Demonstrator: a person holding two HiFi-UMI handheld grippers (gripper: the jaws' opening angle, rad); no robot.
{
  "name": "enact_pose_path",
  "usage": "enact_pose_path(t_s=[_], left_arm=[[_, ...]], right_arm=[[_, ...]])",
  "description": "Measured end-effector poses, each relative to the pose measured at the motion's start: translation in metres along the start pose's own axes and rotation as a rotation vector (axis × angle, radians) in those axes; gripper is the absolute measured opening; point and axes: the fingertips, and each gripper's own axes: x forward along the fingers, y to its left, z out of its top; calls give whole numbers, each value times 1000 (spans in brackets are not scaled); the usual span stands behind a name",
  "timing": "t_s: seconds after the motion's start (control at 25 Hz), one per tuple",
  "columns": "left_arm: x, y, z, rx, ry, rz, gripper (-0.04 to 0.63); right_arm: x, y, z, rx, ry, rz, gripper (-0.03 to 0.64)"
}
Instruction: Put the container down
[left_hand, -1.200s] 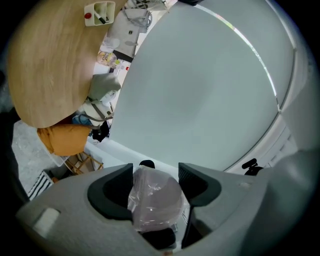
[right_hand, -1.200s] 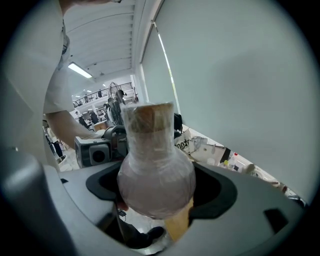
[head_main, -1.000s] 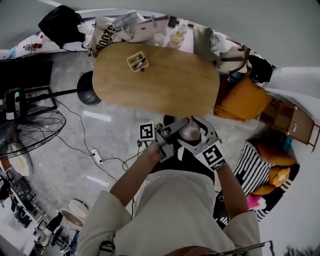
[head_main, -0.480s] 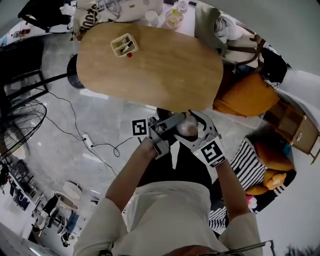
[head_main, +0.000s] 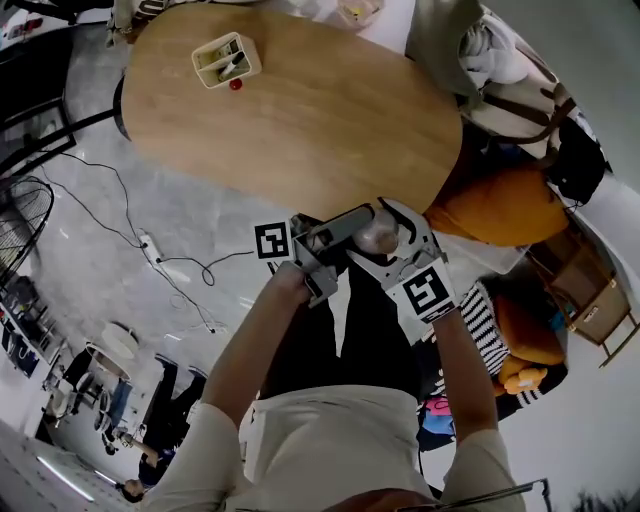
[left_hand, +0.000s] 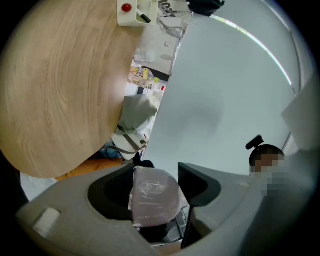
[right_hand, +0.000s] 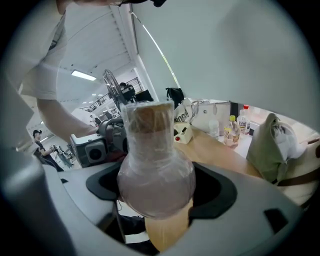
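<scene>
Right gripper view: film-wrapped container (right_hand: 156, 167) clamped in right hand-held gripper (right_hand: 160, 189), left hand-held gripper (left_hand: 154, 192) closed on it too.

On table (head_main: 330, 130) an organizer (head_main: 226, 58), container (head_main: 378, 236) nearer

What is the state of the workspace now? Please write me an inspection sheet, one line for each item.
Surface: wooden table, mostly bare; the container is not on it.
Job's things: wrapped container, held in the air short of the table's near edge.
Clutter: white box and small red thing on the table's far part; bottles beside the table.
Grippers: left gripper and right gripper both closed on the container.
Cables: power strip with cables on the floor.
Surroundings: fan, orange cushion.
</scene>
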Motion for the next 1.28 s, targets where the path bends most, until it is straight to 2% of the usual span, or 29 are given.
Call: enact_pose_path(t_s=[0.24,0.44,0.64,0.84,1.28], left_arm=[[10,51,45,-14,-84,33,272],[-1,90,74,-16,-135,66,272],[-22,121,90,23,-155,111,272],[-32,142,86,65,-140,137,272],[-38,151,90,85,-167,88,272]], right_arm=[[38,-46,-32,13,39,44,397],[64,-85,-53,41,40,35,397],[87,-130,-81,56,53,-35,397],[107,-162,-109,40,68,-105,397],[135,-194,-136,20,99,-239,397]])
